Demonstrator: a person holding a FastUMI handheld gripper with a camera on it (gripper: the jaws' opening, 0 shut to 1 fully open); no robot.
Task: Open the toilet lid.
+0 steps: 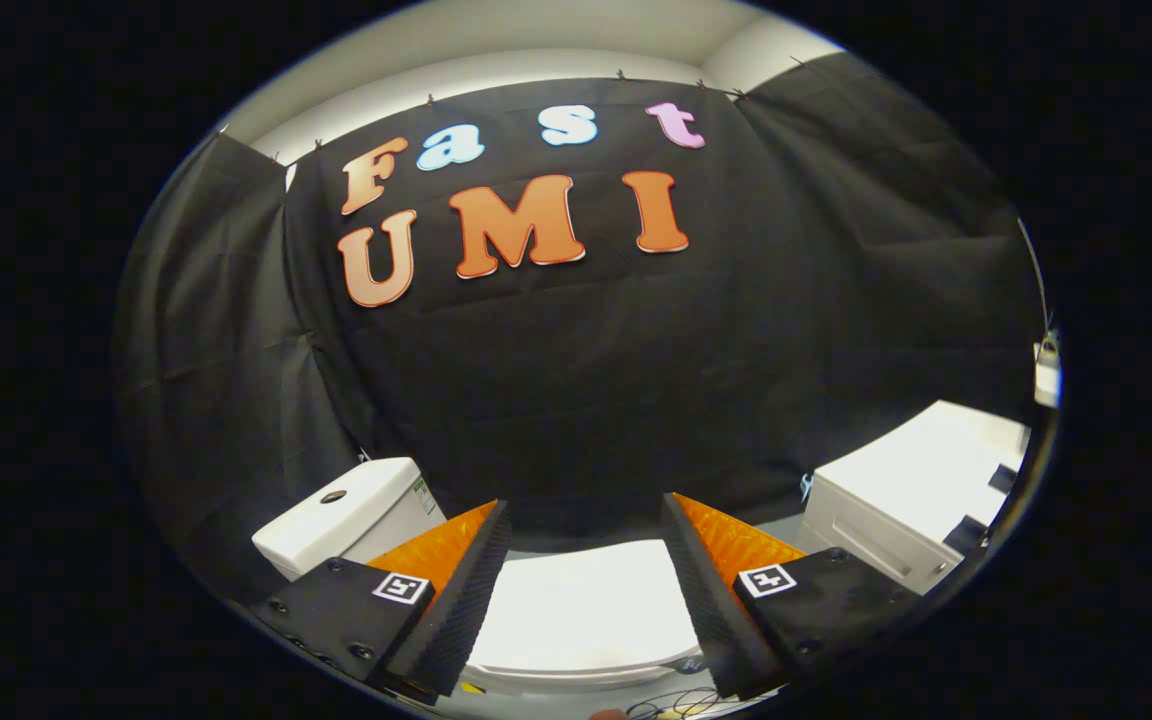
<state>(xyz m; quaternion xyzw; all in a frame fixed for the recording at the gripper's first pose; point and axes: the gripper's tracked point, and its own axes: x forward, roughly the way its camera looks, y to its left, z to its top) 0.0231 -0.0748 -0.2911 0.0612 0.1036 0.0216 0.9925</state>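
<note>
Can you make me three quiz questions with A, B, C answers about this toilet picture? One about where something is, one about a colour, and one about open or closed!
1. Where is the toilet lid?
A. Between and below the gripper's fingers
B. On top of the cabinet
C. Hanging on the wall

2. What colour is the toilet tank?
A. Blue
B. White
C. Green

3. How is the toilet lid right now?
A. Lifted up against the tank
B. Taken off
C. Down flat

Answers:
1. A, the lid shows in the gap between the two spread fingers, which touch nothing.
2. B, the tank beside the fingers is plain white, like the cabinet on the other side.
3. C, the lid lies flat and closed.
</note>
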